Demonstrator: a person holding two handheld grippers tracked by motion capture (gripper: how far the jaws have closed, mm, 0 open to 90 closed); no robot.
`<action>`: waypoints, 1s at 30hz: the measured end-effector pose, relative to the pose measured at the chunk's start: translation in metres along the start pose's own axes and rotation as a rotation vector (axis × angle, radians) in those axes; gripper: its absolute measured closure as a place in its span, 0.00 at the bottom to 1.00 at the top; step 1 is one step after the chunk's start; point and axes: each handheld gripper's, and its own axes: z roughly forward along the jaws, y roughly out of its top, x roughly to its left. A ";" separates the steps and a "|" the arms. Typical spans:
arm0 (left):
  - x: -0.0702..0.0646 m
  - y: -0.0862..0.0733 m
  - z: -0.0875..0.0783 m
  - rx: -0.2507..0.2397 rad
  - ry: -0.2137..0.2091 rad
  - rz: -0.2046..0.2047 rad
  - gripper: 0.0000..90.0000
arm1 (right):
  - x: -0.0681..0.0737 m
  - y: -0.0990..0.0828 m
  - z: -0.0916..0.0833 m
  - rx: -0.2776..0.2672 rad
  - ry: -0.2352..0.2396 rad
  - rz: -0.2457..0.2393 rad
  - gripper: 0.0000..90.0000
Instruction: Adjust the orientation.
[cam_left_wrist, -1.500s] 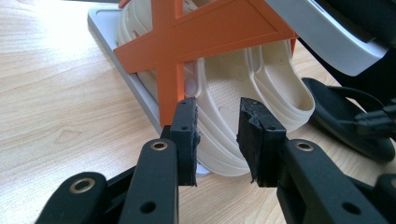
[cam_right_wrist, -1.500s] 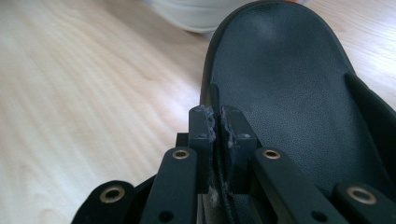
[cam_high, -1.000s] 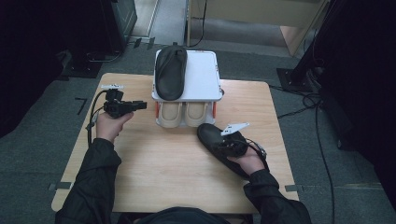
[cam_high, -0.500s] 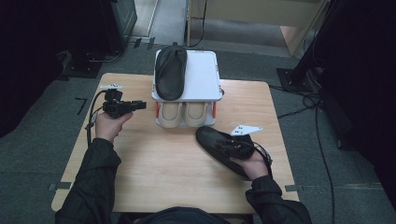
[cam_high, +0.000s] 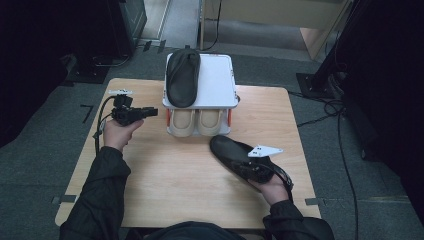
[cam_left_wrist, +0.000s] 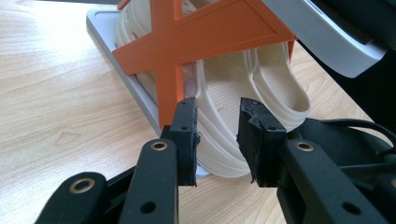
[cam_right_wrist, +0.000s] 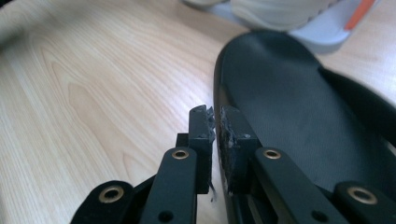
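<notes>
Black slipper (cam_high: 235, 155) is being gripped at its side wall by the right tongs (cam_right_wrist: 215, 122) — the jaws have just been closing and are nearly together on the thin edge, so it can be dragged across the tabletop (cam_high: 165, 185) toward the shoe rack (cam_high: 220, 82). Left tongs (cam_left_wrist: 217, 135) are being held partly open with nothing between them, waiting beside the rack's lower tier, where beige slippers (cam_high: 195, 122) are resting — the matching black slipper (cam_high: 182, 75) is lying on top.
</notes>
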 end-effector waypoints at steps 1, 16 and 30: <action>0.000 0.000 0.000 0.001 0.000 0.001 0.75 | 0.000 -0.001 0.000 0.001 -0.005 -0.001 0.93; 0.000 0.000 -0.001 -0.006 -0.004 -0.002 0.75 | 0.007 -0.025 0.007 0.083 -0.058 -0.003 0.95; 0.000 0.000 -0.001 -0.002 -0.003 -0.001 0.75 | -0.020 -0.026 -0.008 0.122 -0.119 0.038 0.98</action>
